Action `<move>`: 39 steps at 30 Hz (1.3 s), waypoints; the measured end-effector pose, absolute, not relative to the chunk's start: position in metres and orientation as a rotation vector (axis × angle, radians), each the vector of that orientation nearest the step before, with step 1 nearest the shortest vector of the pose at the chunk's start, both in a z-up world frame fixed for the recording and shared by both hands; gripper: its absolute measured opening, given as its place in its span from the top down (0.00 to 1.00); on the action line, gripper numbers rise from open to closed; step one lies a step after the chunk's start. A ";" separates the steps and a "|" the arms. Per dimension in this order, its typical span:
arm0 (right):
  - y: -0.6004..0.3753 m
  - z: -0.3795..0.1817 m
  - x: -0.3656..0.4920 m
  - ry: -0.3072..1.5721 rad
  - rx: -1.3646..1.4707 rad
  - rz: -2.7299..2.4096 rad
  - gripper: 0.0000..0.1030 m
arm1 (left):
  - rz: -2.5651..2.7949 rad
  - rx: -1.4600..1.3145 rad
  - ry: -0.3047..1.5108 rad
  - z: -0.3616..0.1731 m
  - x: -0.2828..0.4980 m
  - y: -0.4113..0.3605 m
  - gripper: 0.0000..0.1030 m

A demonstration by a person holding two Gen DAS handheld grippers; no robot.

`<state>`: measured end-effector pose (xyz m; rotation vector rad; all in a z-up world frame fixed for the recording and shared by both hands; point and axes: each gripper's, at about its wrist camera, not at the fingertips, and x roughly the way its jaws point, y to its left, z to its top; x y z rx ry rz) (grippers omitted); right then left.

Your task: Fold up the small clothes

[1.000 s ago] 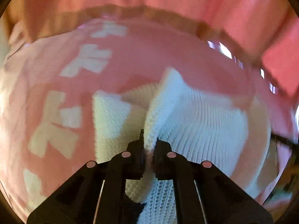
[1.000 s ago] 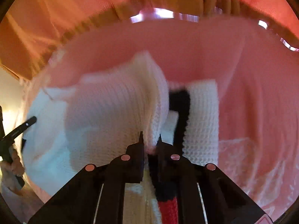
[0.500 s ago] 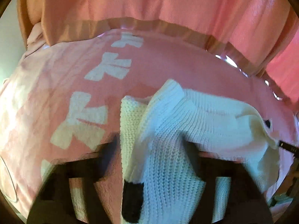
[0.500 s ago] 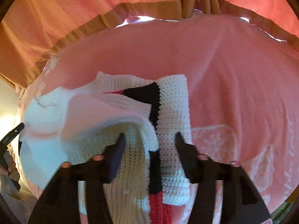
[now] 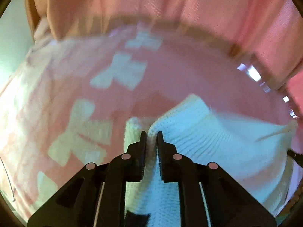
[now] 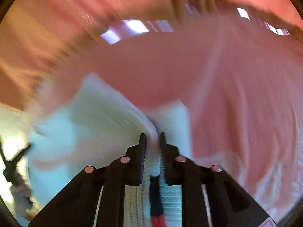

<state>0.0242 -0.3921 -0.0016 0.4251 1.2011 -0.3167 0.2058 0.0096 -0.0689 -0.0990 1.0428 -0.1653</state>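
One white knitted garment (image 5: 217,147) is in view, with a black band and a red band (image 6: 157,221) visible at its near end in the right wrist view. It lies on the pink cover, partly raised where it is gripped. The left gripper (image 5: 151,139) is narrowed onto a raised fold of the knit at the garment's left part; the fabric fills the gap between the jaws. The bulk of the garment spreads to the right of this gripper. The right gripper (image 6: 153,139) is likewise clamped on a ridge of the knit, with the bulk of the garment spreading to its left and a smaller flap to its right. Two grippers, one garment.

The surface is a pink cover (image 5: 170,75) printed with pale bow-like shapes (image 5: 121,73); at least four show in the left wrist view. A pink curtain (image 5: 151,3) hangs along the far edge. Both views are motion-blurred.
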 end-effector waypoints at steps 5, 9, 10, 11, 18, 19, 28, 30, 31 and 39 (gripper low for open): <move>-0.369 0.049 0.004 1.045 0.369 -0.276 0.38 | -0.214 -0.108 0.969 -0.038 0.181 0.013 0.42; -0.323 0.061 -0.005 1.028 0.299 -0.091 0.37 | -0.241 -0.101 0.920 -0.024 0.136 0.025 0.24; -0.309 0.057 -0.004 1.035 0.276 -0.061 0.37 | -0.246 -0.093 0.933 -0.027 0.129 0.024 0.23; -0.295 0.054 0.000 1.038 0.243 -0.038 0.37 | -0.248 -0.090 0.950 -0.030 0.124 0.024 0.23; -0.208 0.025 0.073 1.096 -0.044 0.080 0.37 | -0.255 0.104 0.954 -0.053 0.103 -0.007 0.23; -0.205 0.014 0.081 1.128 -0.052 0.082 0.37 | -0.256 0.117 0.946 -0.053 0.102 -0.008 0.23; -0.198 0.021 0.116 1.087 -0.025 0.019 0.92 | -0.273 0.080 0.933 -0.057 0.106 0.011 0.21; -0.211 -0.011 0.122 1.210 -0.028 -0.030 0.88 | -0.264 0.088 0.945 -0.062 0.108 0.015 0.20; -0.217 -0.019 0.121 1.230 -0.002 -0.052 0.83 | -0.258 0.090 0.948 -0.065 0.110 0.017 0.20; -0.279 0.065 0.011 1.024 0.155 -0.154 0.42 | -0.284 -0.011 0.973 -0.068 0.095 0.049 0.20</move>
